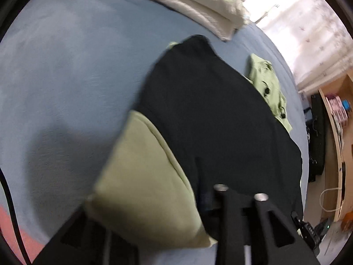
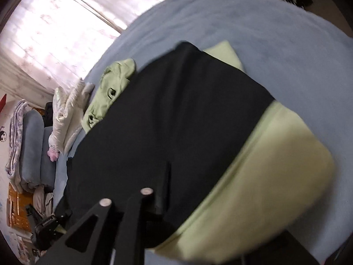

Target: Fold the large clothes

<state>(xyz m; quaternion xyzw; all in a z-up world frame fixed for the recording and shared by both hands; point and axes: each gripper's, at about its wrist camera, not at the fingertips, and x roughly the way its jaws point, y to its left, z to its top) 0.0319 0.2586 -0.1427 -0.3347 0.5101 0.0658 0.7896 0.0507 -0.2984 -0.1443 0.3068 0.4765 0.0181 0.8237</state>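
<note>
The large garment (image 1: pixel 211 119) is black in the body with pale green sleeves (image 1: pixel 141 176), and it lies spread on the blue bed (image 1: pixel 66 66), filling the middle of both views. It looks like a thick, soft sweatshirt: limp, not slippery, rather heavy for cloth, so it should sag and drag if it is lifted by one point only. A good place to hold is the near hem or the seam where a sleeve meets the body, one corner for each hand. The left tongs (image 1: pixel 240 193) and the right tongs (image 2: pixel 125 196) both stand narrow at about 6 o'clock in their own views, close over the black cloth; the pictures are blurred, so I cannot tell if cloth is pinched between them. The green hood part (image 2: pixel 110 88) lies at 10 o'clock in the right view. A white padded jacket (image 1: pixel 203 2) rests at 12 o'clock on the bed in the left view, with bright curtains (image 2: pixel 55 26) behind.
</note>
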